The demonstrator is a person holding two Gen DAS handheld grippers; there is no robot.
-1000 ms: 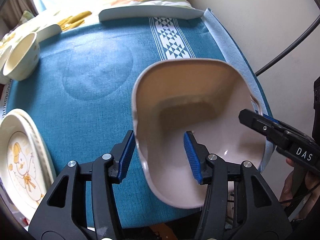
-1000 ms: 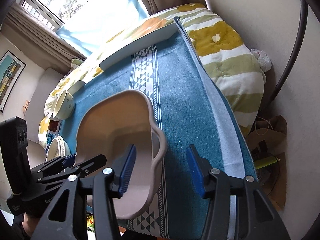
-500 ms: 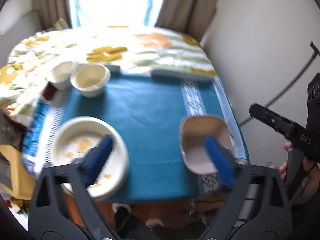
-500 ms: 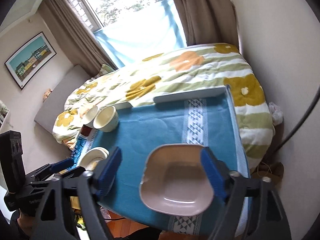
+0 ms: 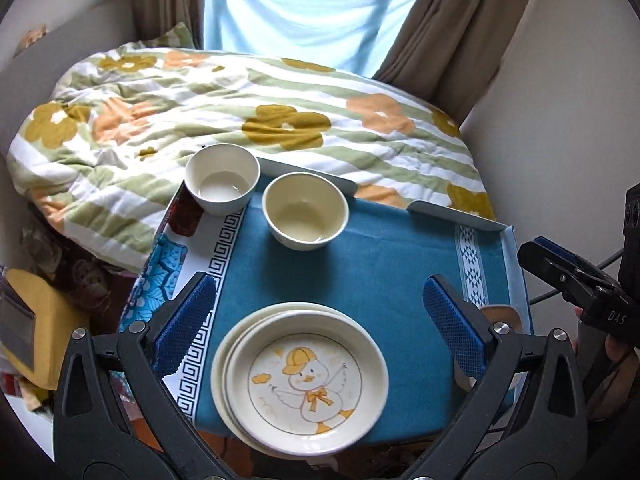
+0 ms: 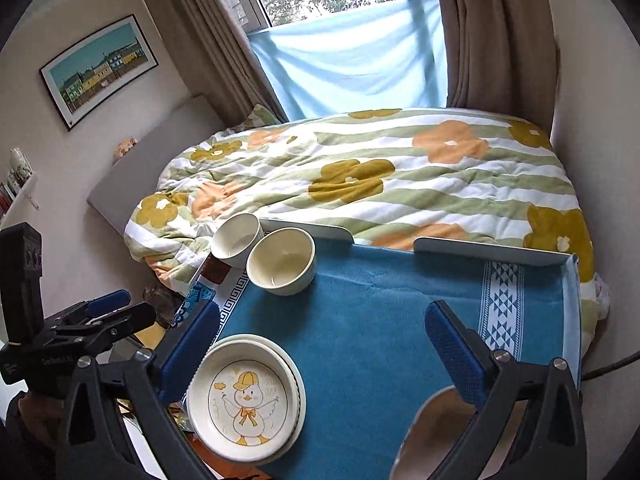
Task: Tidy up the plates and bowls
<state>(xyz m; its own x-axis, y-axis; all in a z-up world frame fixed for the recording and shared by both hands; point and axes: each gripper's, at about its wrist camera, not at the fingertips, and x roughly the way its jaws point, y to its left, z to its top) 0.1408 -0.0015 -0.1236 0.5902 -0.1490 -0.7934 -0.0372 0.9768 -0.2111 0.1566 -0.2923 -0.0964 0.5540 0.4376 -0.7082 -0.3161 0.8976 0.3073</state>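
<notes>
Two hand-held grippers hang above a small table spread with a teal cloth point(image 5: 384, 264), both with nothing between their blue pads. The left gripper point(image 5: 320, 320) stands fully spread. The right gripper point(image 6: 320, 348) is nearly as wide, its jaws opening a last touch.

On the cloth's near edge, toward its patterned left border, sits a stack of cream plates point(image 5: 300, 376); the top one bears a cartoon duck in a yellow cap and carries no food. At the cloth's far left corner a cream bowl point(image 5: 306, 210) stands upright, a faint film pooled in its bottom. Just beside it, off the cloth's far left edge, a white bowl point(image 5: 222, 178) likewise shows only a pale residue; whether the two touch cannot be told. A beige squarish bowl point(image 6: 436, 436) rests at the cloth's near right corner, partly hidden behind the right gripper's finger, its visible interior bare.

Beyond the cloth's far edge lies a flowered quilt point(image 6: 400, 176).
</notes>
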